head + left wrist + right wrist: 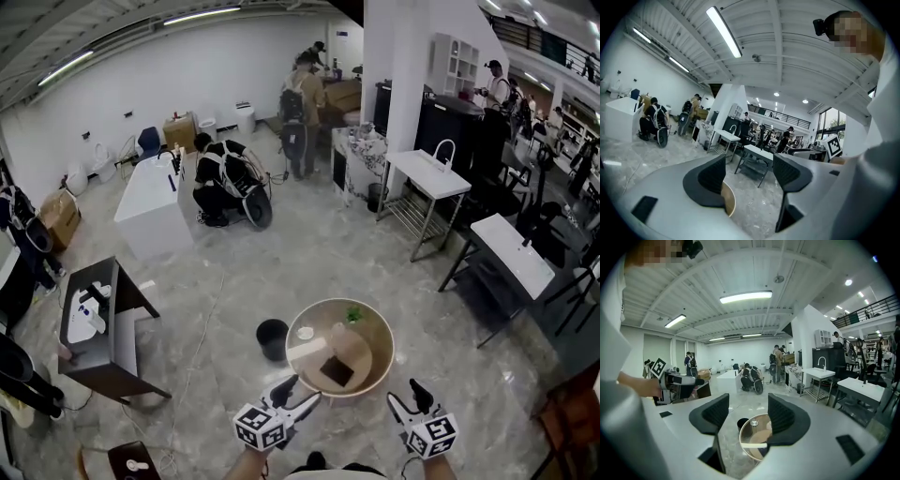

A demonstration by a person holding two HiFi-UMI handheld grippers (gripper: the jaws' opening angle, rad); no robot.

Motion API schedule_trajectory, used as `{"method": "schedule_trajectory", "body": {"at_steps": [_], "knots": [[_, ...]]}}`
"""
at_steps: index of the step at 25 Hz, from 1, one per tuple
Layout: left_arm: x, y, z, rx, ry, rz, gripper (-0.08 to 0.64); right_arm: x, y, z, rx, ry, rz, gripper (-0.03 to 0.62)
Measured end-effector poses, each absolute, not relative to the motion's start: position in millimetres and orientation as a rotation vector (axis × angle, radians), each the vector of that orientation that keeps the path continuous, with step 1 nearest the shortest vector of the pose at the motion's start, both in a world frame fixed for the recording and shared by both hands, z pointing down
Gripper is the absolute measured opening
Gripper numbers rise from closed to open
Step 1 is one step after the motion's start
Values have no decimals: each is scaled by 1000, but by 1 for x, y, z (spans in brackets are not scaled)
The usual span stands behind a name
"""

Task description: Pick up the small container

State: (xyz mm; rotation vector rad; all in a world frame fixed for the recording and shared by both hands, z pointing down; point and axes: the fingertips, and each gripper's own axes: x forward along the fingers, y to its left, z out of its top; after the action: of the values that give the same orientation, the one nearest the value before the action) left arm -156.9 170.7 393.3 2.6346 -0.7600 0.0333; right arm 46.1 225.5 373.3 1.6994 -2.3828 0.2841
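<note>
A round glass-topped table (pixel 375 330) stands just ahead of me. On it lie a small white round container (pixel 306 333), a little green plant (pixel 353 315), a beige box (pixel 350 349) and a dark square item (pixel 336 372). My left gripper (pixel 298 396) hovers at the table's near left rim, open and empty; in its own view the left gripper (pixel 749 174) shows only the table edge (pixel 728 200) beside its left jaw. My right gripper (pixel 409 397) is at the near right rim, also open. Between the right gripper's (pixel 746 414) jaws I see the table (pixel 749 445) and the container (pixel 753 422).
A black bin (pixel 273 337) stands on the floor left of the table. A dark side table (pixel 120 349) is at the left, white tables (pixel 511 251) at the right. Several people (pixel 223 183) work around a white counter farther back.
</note>
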Motion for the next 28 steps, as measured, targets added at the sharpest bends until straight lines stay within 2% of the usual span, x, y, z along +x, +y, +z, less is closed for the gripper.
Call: {"method": "schedule_trajectory", "body": {"at_steps": [15,28], "knots": [[-155,96,406,2597,-739,22,321,50,158,386,1724,-2364,329,267],[-90,9,431,2553,-793,78,330,108,50,414,1586,-2401,369,262]]}}
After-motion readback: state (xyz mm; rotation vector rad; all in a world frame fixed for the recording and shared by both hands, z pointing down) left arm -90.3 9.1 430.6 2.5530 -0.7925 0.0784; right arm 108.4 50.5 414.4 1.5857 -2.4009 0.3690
